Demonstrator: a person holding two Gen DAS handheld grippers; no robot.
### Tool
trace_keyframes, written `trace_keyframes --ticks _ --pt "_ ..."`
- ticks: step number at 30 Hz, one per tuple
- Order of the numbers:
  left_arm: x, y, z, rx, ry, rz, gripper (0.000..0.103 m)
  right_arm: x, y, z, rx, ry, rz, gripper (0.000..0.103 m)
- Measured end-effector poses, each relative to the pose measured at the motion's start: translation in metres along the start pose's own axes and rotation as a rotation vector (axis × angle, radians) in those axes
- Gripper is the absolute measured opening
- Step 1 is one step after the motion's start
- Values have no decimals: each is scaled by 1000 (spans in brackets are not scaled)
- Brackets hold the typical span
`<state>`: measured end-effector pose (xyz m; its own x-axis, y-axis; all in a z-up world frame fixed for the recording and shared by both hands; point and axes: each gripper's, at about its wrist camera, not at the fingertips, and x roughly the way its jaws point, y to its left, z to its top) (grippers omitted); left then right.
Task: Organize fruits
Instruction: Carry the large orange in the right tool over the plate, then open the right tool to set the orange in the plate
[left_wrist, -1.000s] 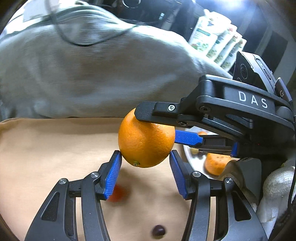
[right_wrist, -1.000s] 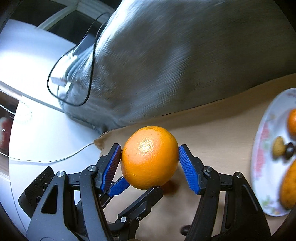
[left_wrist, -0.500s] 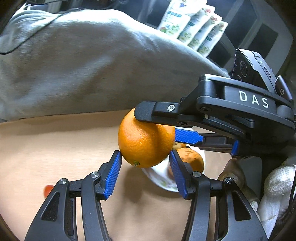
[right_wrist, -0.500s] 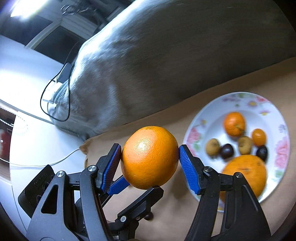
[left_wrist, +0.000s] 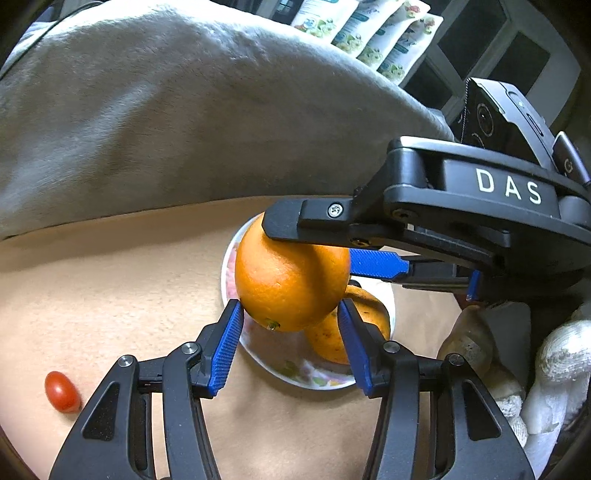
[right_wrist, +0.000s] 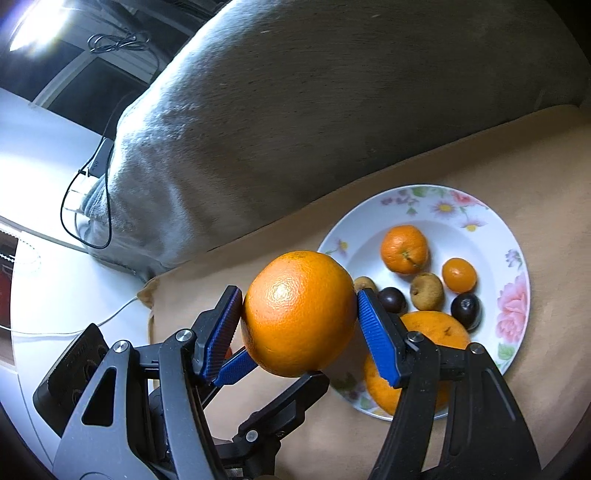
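Between my right gripper's (right_wrist: 299, 314) ribbed blue plastic pads, the orange (right_wrist: 299, 314) looks pebbled and waxy-glossy. Beyond it to the right, the plate (right_wrist: 513, 258) seems glazed ceramic, smooth, with printed flowers, on matt tan cloth (right_wrist: 554, 155). Ahead lies a napped grey fabric cushion (right_wrist: 332, 92); my gripper arms look like matt black plastic with shiny metal screws.

Large glossy orange (right_wrist: 299, 314) — aloft beside fruit-filled floral plate (right_wrist: 517, 258)

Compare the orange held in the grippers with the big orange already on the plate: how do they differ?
The held orange hangs above the tan cloth, pinched by the right hand-held gripper; the plate orange rests on the floral plate. The held orange's skin looks clean and glossy; the plate orange shows dark specks. Both are large, round and bright orange.
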<state>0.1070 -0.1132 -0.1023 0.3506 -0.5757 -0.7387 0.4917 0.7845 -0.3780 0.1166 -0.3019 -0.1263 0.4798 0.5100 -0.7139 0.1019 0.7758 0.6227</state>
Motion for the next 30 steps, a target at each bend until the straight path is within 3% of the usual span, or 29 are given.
trace_keyframes --ticks 13,16,30 --pt "4 -10 2 41 25 4 50 11 -1 3 16 41 -38 67" --pt "0 -11 5 41 14 14 51 3 -5 2 28 17 0 67" --pt "-31 -18 3 50 -12 59 48 -32 9 1 -49 -61 -4 67"
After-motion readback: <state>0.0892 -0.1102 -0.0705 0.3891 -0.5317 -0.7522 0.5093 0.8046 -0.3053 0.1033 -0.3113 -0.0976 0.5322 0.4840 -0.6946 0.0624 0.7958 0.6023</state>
